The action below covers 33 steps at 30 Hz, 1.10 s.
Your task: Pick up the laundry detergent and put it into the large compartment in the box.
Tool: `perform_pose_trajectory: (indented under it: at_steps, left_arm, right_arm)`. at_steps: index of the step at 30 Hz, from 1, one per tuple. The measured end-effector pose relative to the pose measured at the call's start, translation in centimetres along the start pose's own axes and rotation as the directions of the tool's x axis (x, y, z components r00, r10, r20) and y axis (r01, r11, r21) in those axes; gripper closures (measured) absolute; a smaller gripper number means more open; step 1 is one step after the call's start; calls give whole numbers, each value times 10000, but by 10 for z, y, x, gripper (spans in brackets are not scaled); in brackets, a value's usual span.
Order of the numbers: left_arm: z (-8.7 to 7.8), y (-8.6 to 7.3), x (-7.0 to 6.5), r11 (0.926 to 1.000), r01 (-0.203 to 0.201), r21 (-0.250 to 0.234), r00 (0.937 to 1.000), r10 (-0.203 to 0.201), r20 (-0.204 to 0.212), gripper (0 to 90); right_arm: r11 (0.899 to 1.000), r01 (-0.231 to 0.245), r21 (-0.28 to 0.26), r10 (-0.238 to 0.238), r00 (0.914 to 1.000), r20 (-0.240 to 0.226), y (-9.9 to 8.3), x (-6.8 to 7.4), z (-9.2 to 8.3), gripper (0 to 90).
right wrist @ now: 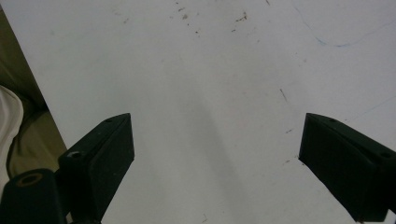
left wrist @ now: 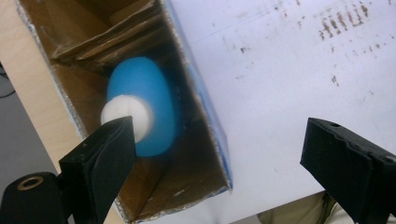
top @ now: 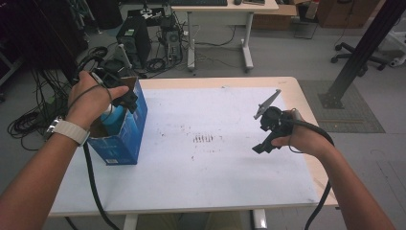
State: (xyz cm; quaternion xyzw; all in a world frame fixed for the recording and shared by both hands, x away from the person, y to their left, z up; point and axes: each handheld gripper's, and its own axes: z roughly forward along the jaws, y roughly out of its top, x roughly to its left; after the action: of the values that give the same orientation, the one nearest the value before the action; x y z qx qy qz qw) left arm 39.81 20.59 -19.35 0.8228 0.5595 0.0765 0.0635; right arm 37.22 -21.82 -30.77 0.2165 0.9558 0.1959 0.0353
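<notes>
At left of the high view, our left gripper (top: 118,96) hovers over the blue box (top: 125,139), jaws wide, empty. Blue bottle (left wrist: 142,112) sits inside. Right gripper (top: 269,132) idles open above the counter (top: 201,182). Risk: jaw snags cardboard wall, tipping the box.

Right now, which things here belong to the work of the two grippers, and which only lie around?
In the job:
- blue box
- blue bottle inside it
- left gripper above the box, open
- right gripper, open

Lying about:
- computer tower
- floor cables
- far desk
</notes>
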Motion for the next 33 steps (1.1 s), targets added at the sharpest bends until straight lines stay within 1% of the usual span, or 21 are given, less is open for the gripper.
perform_pose_trajectory:
  at_steps: [2, 7, 9, 13, 18, 20, 26, 30, 33]
  left_arm:
    - [-1, 0, -3, 10000, -69, -38, 10000, 69, 71, 106]
    - [-3, 2, -9, 9996, -285, 23, 9996, 285, 31, 107]
    - [-4, 3, -11, 9995, -317, -12, 9994, 318, 132, 108]
    - [-6, 3, -15, 9983, -575, -56, 9979, 576, 289, 107]
    - [-6, 4, -24, 9951, -983, -45, 9946, 984, 316, 103]
    - [-7, 4, -28, 9929, -1185, -36, 9924, 1185, 336, 103]
    - [-8, 7, -38, 9875, -1577, -51, 9864, 1578, 468, 105]
    - [-9, 8, -44, 9825, -1862, 32, 9809, 1857, 576, 109]
    - [-11, 8, -47, 9765, -2153, 129, 9738, 2137, 770, 112]
  right_arm:
    - [10000, 16, 0, -16, 10000, 6, 0, 0, -1, 104]
    - [10000, 3, -18, -3, 10000, 34, 0, 1, -2, 104]
    - [10000, 16, -23, -16, 10000, 44, 0, 1, -3, 104]
    - [10000, -44, -19, 44, 10000, 47, -1, 1, -3, 104]
    - [10000, -17, -62, 17, 9999, 105, -2, 1, -4, 104]
    - [10000, -19, -54, 20, 9999, 114, -2, 1, -5, 104]
    - [10000, -45, -57, 46, 9999, 128, -2, 2, -5, 104]
    - [10000, -89, -21, 89, 9998, 170, -4, 2, -7, 104]
    - [9999, -104, -54, 105, 9998, 195, -5, 2, -8, 104]
